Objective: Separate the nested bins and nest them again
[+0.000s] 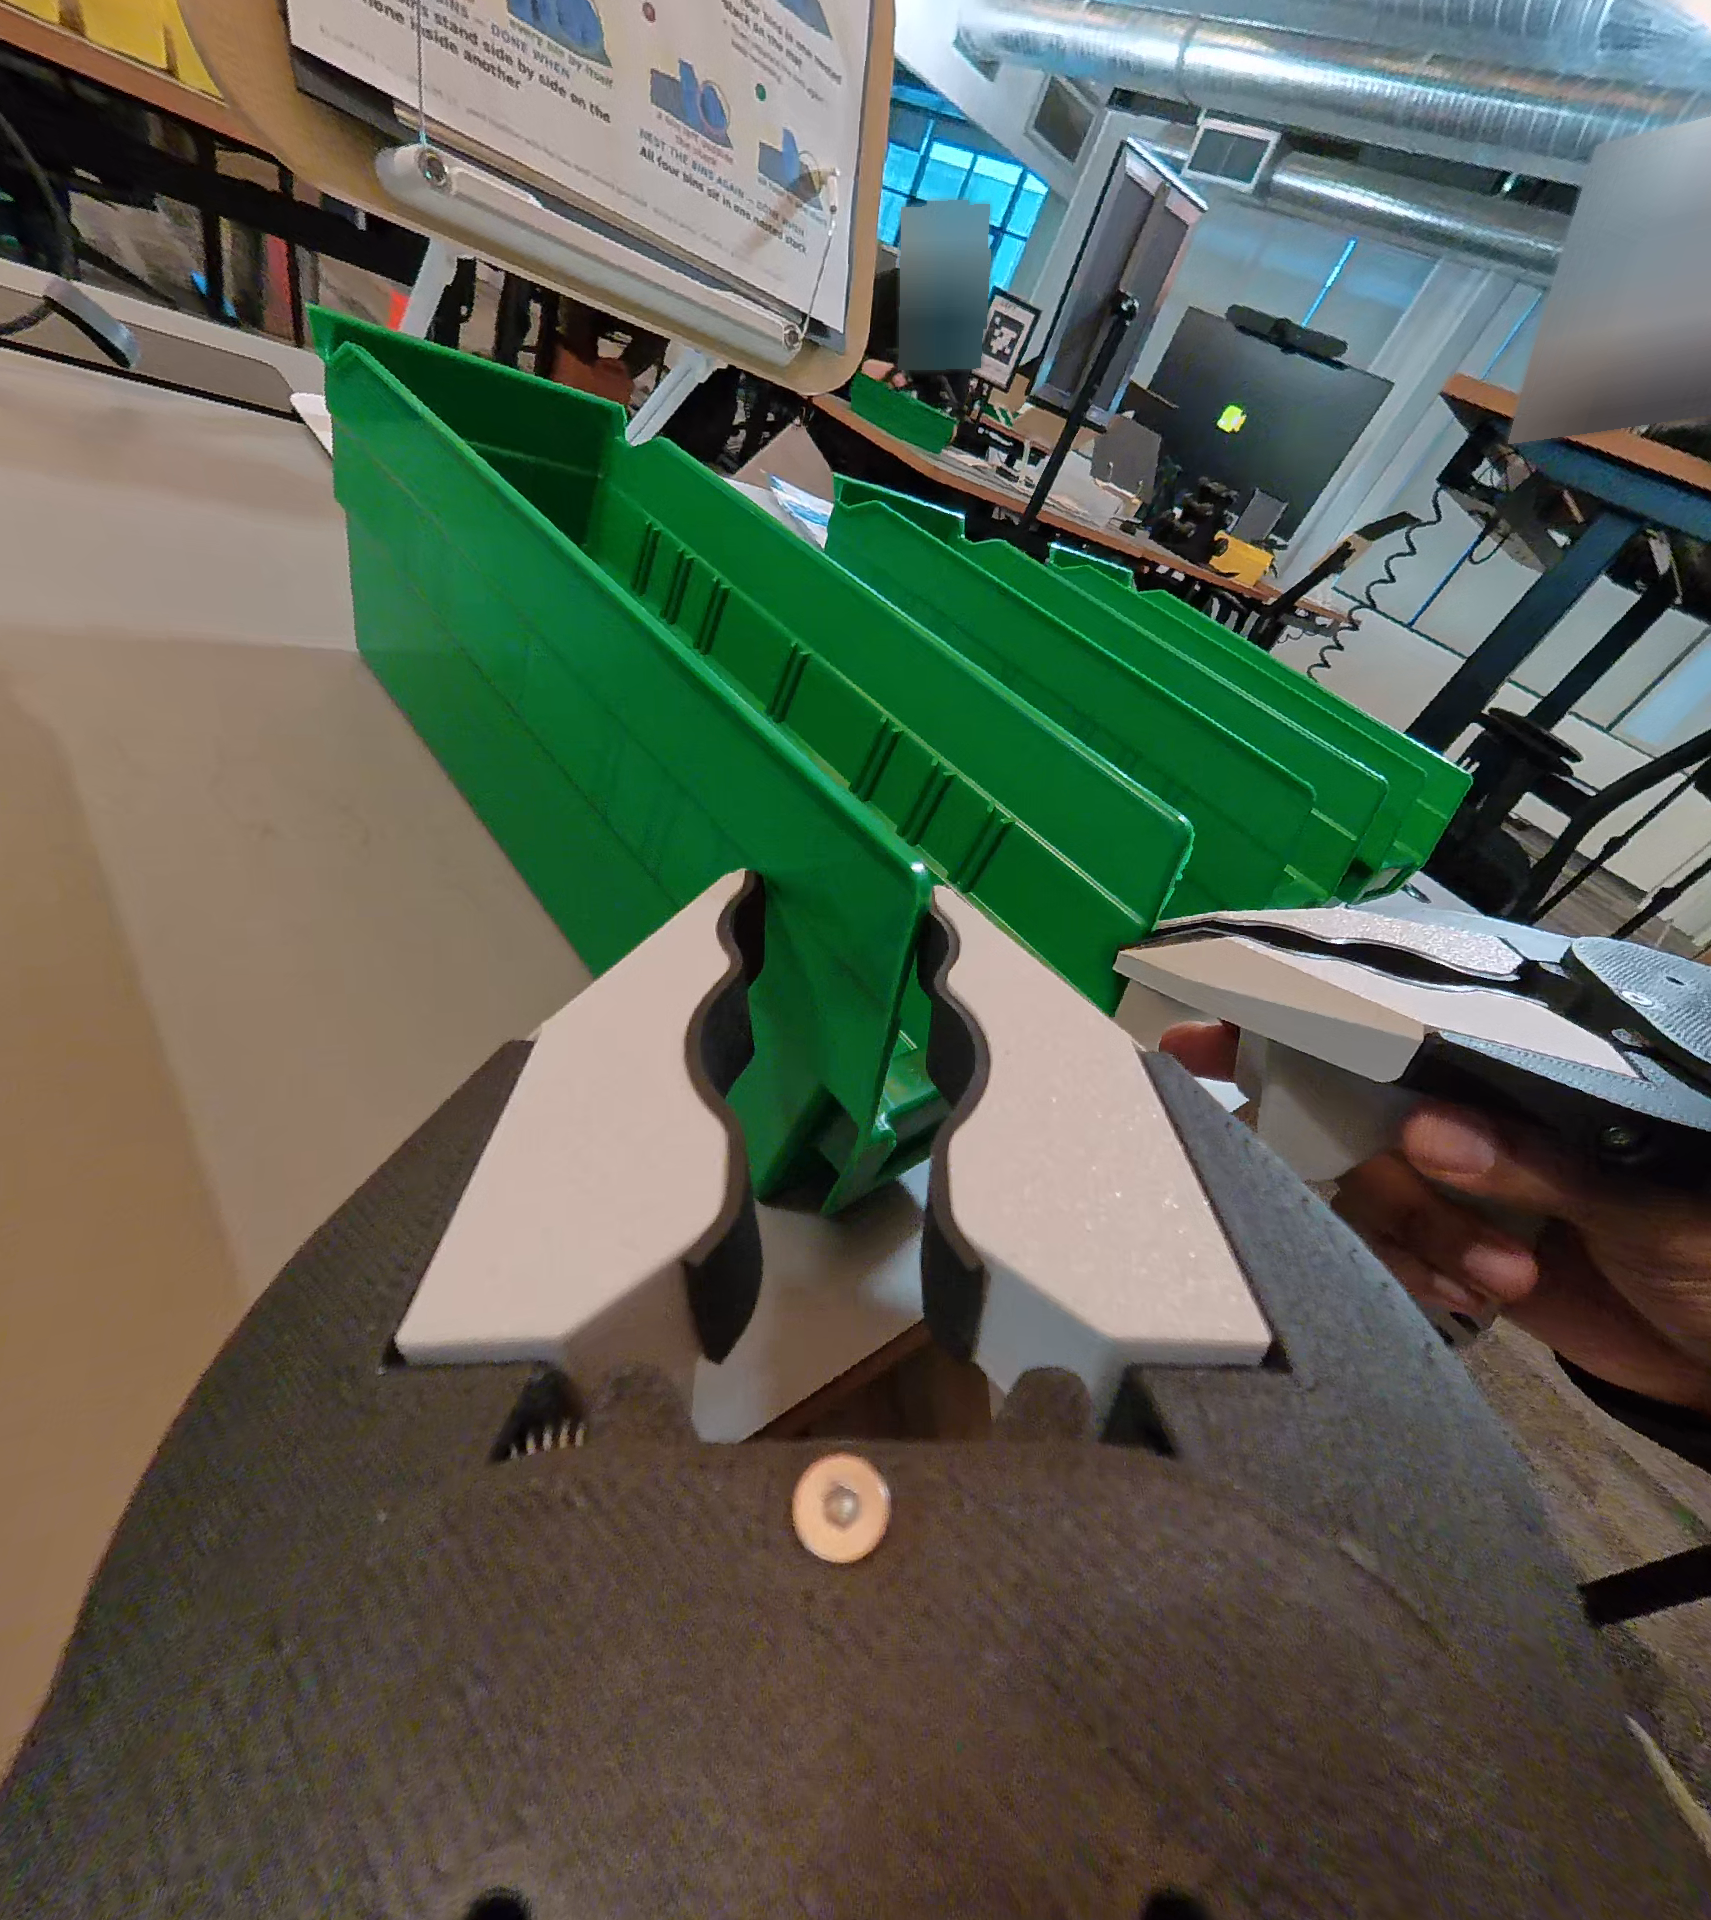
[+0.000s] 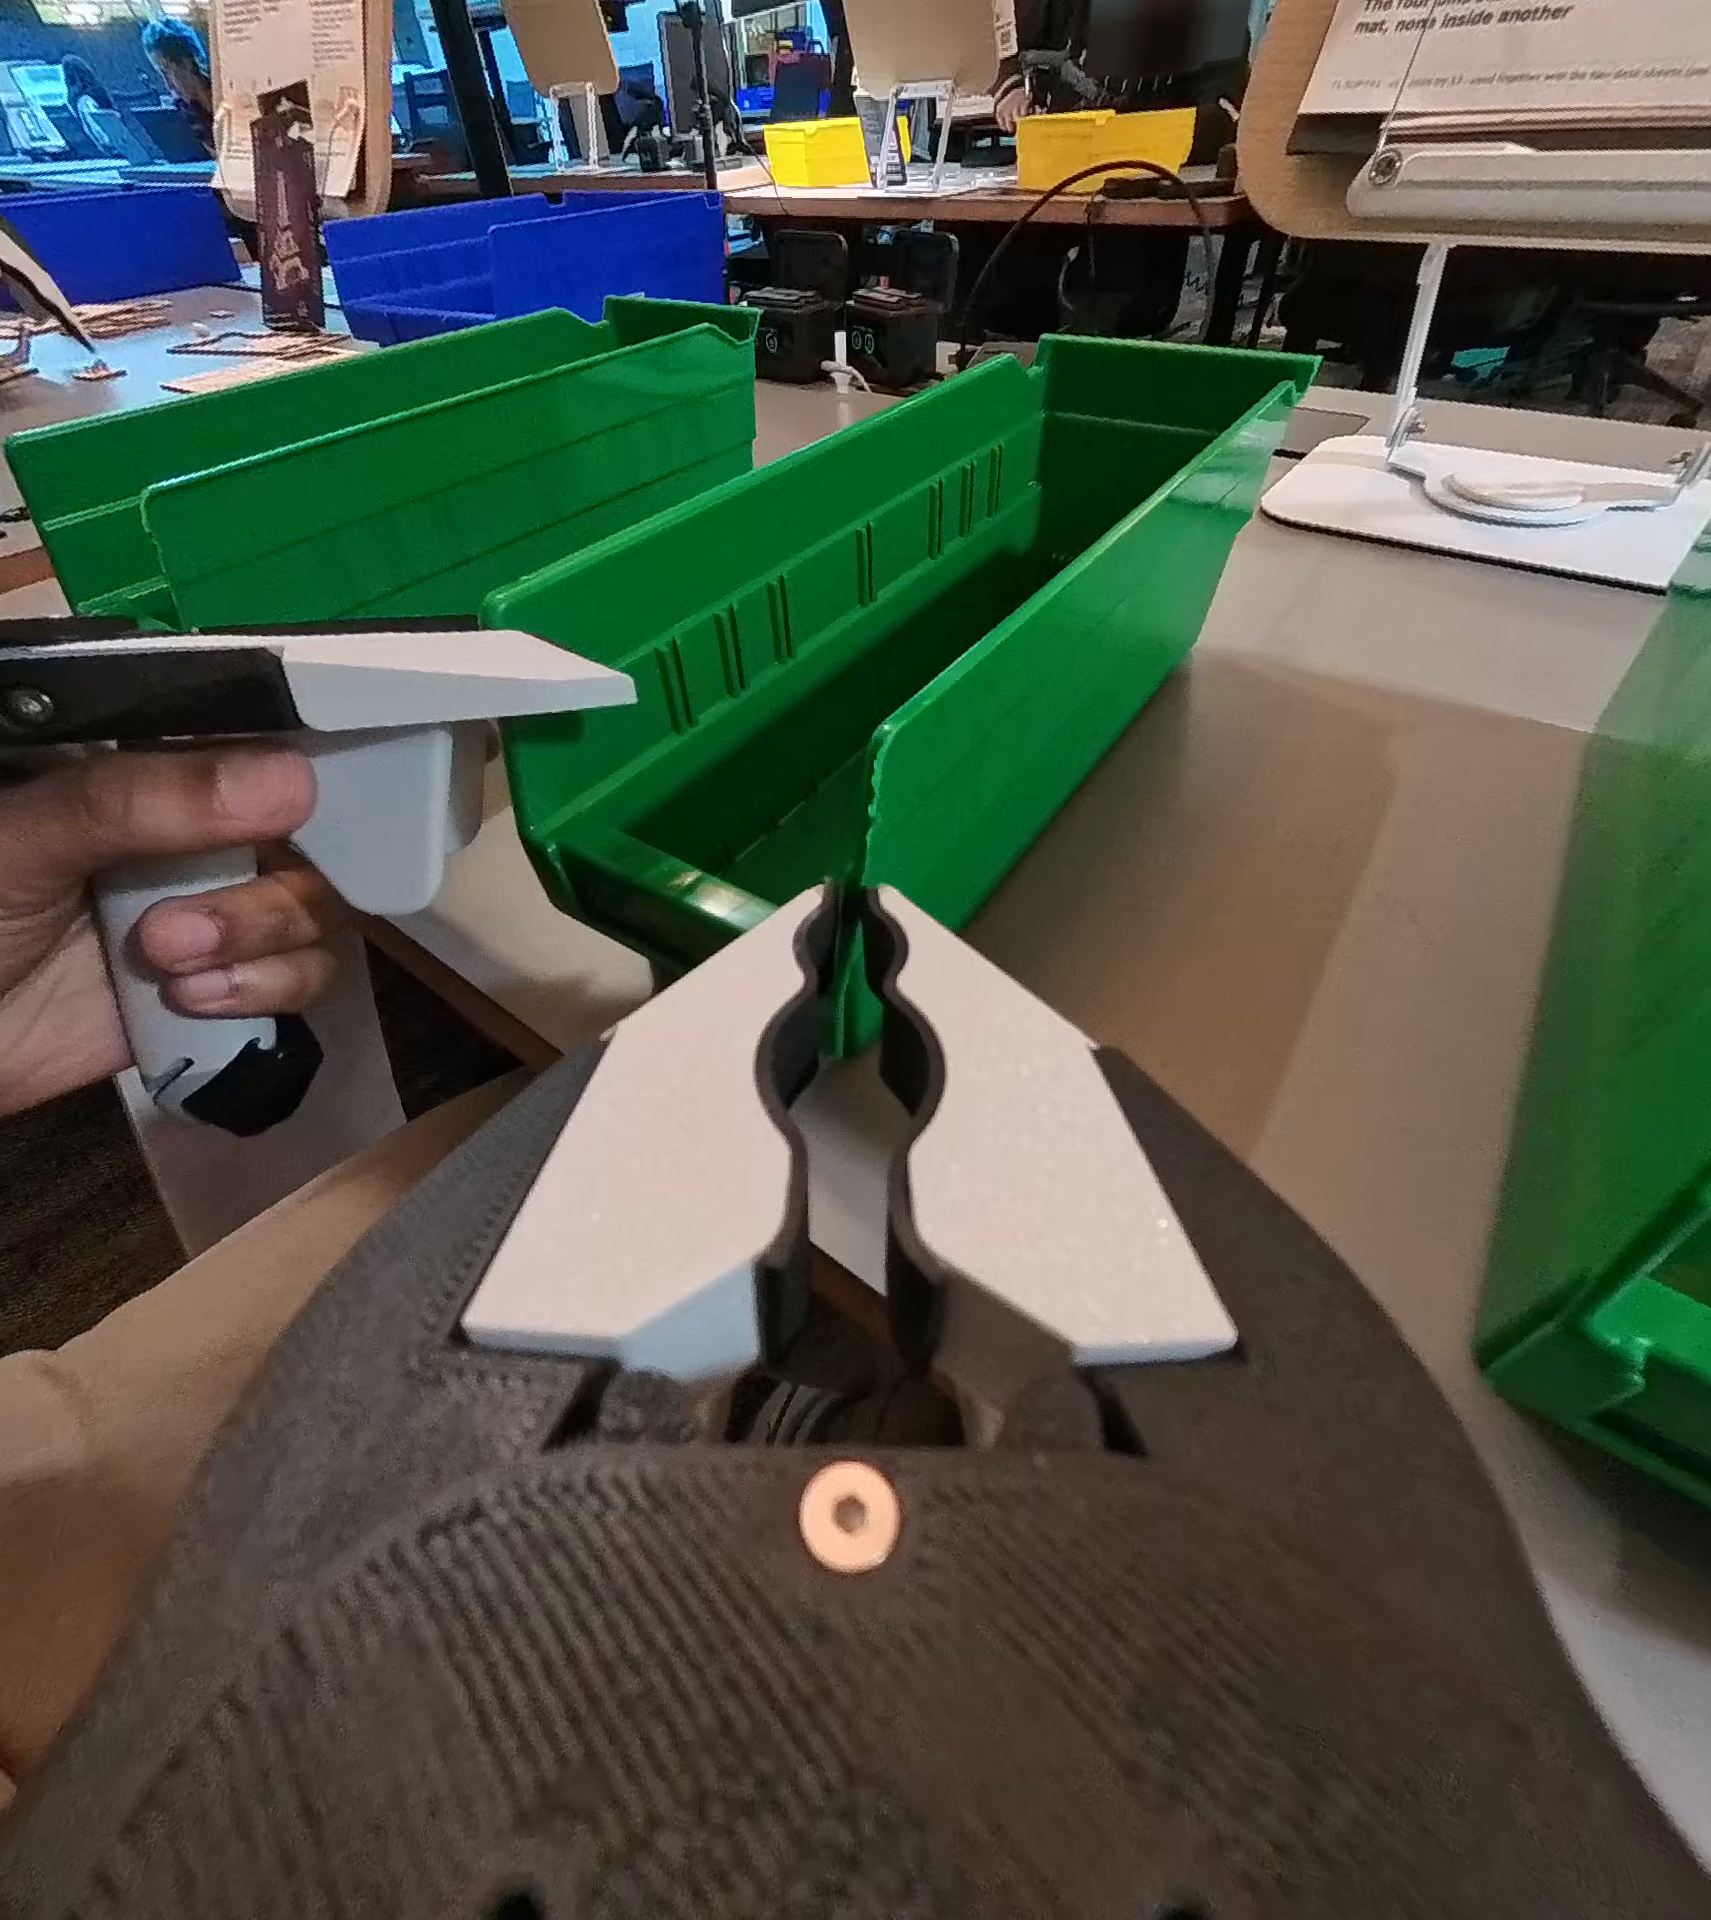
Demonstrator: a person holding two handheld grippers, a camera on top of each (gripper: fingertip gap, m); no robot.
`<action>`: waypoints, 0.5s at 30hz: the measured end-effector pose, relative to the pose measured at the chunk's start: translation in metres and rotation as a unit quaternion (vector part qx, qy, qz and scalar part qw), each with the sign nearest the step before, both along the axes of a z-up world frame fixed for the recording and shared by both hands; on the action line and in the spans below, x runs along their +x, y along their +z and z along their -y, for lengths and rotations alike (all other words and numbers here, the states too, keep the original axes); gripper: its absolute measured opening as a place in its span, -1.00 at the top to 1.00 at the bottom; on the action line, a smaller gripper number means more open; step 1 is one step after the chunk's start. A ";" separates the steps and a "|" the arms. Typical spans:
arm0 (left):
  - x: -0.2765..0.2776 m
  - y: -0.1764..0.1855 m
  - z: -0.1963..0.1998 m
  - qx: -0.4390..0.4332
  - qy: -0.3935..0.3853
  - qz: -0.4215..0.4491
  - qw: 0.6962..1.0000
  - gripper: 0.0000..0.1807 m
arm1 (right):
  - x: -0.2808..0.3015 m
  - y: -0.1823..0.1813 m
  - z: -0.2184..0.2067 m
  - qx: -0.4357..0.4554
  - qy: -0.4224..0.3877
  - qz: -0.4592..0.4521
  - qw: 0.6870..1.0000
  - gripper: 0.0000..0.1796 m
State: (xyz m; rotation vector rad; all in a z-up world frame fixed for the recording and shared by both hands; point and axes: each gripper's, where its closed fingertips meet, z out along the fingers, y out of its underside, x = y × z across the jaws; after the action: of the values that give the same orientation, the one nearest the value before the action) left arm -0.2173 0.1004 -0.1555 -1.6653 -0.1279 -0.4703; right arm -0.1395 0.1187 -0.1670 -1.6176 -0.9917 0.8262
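At the near end of the long green bin (image 1: 622, 675), your left claw (image 1: 840, 894) straddles the left side wall, its fingers partly apart and pressed against the green plastic between them. Your right claw (image 2: 846, 899) is closed almost fully on the thin edge of the same bin's (image 2: 1038, 675) right wall, also at the near end. From the left wrist view, your right claw (image 1: 1142, 951) comes in from the right, its tip touching that wall. The bin lies lengthwise on the beige counter (image 2: 1350, 831), open side up. More green bins (image 2: 415, 488) stand behind your left claw (image 2: 612, 686), and another green bin (image 2: 1682, 935) sits apart at the right. I cannot tell whether a second bin is nested inside the held one.
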 end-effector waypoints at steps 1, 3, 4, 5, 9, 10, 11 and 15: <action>0.000 0.000 0.000 0.000 0.000 -0.002 1.000 0.71 | 0.000 0.000 0.000 0.001 0.000 0.000 1.000 0.97; 0.000 0.000 0.000 0.000 0.001 -0.005 1.000 0.71 | 0.000 0.000 0.000 0.002 0.000 0.001 1.000 0.97; 0.000 0.000 0.000 0.000 0.001 -0.006 1.000 0.72 | 0.000 0.000 0.000 0.003 0.000 0.001 1.000 0.97; 0.000 0.000 0.000 0.000 0.001 -0.007 1.000 0.72 | 0.000 0.000 0.000 0.003 0.000 0.001 1.000 0.97; 0.000 0.000 0.000 0.000 0.001 -0.009 1.000 0.72 | -0.001 0.000 0.000 0.003 0.001 0.002 1.000 0.97; -0.001 0.000 0.000 0.000 0.001 -0.008 1.000 0.72 | -0.001 0.000 0.001 0.003 0.001 0.002 1.000 0.97; -0.001 0.000 0.000 0.000 0.001 -0.008 1.000 0.72 | -0.001 0.000 0.001 0.004 0.002 0.002 1.000 0.96; -0.002 -0.001 0.000 -0.001 0.001 -0.004 1.000 0.72 | -0.001 -0.001 0.002 0.005 0.004 0.005 1.000 0.96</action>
State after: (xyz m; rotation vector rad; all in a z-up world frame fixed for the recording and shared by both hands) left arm -0.2191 0.1008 -0.1561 -1.6690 -0.1256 -0.4623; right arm -0.1408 0.1171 -0.1683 -1.6104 -1.0086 0.8185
